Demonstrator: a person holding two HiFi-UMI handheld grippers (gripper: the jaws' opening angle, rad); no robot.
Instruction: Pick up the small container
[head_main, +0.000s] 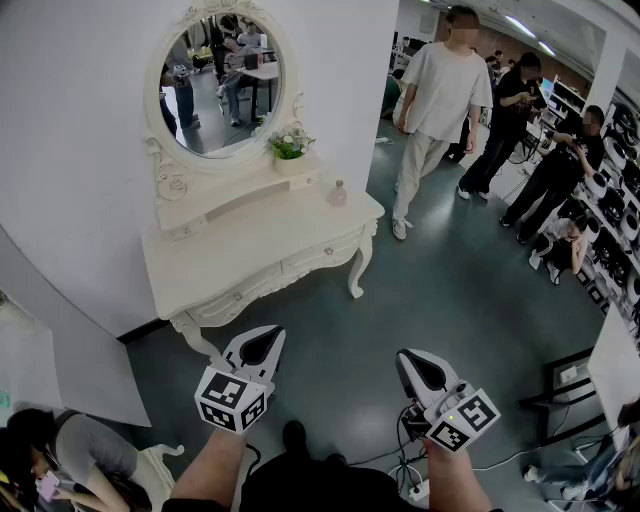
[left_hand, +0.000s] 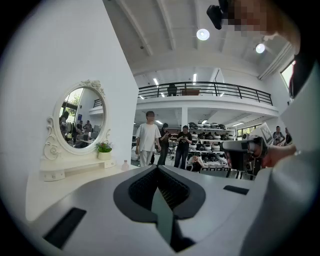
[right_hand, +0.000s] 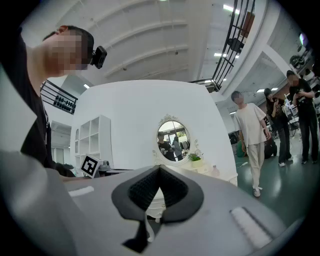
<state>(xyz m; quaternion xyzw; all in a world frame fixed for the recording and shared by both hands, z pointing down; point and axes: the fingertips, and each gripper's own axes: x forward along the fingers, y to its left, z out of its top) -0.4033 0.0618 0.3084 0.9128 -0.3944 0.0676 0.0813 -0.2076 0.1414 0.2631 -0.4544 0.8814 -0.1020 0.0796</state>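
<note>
Left tongs (head_main: 270, 336) and right tongs (head_main: 404, 360) hovering over green floor (head_main: 450, 290), both closed tight, gripping nothing. Ahead of them, white dressing table (head_main: 240, 255) bearing small container (head_main: 338, 193); people (head_main: 440, 95) standing beyond.

Ahead of me stands a white tabletop (head_main: 250, 255) on curved legs, set against a white wall (head_main: 80, 150). An oval mirror (head_main: 222, 85) in a carved frame rises from the back of the tabletop. A small potted plant (head_main: 291, 146) sits on the raised ledge by the mirror's lower right. Right of the tabletop, on the grey-green floor (head_main: 450, 300), a person in white (head_main: 440, 95) is mid-stride. Farther right, people in black (head_main: 515, 115) stand near dark racks (head_main: 620, 190). Near the tabletop's left end, closer to me, someone with dark hair (head_main: 45, 450) sits beside a white chair (head_main: 150, 470).
</note>
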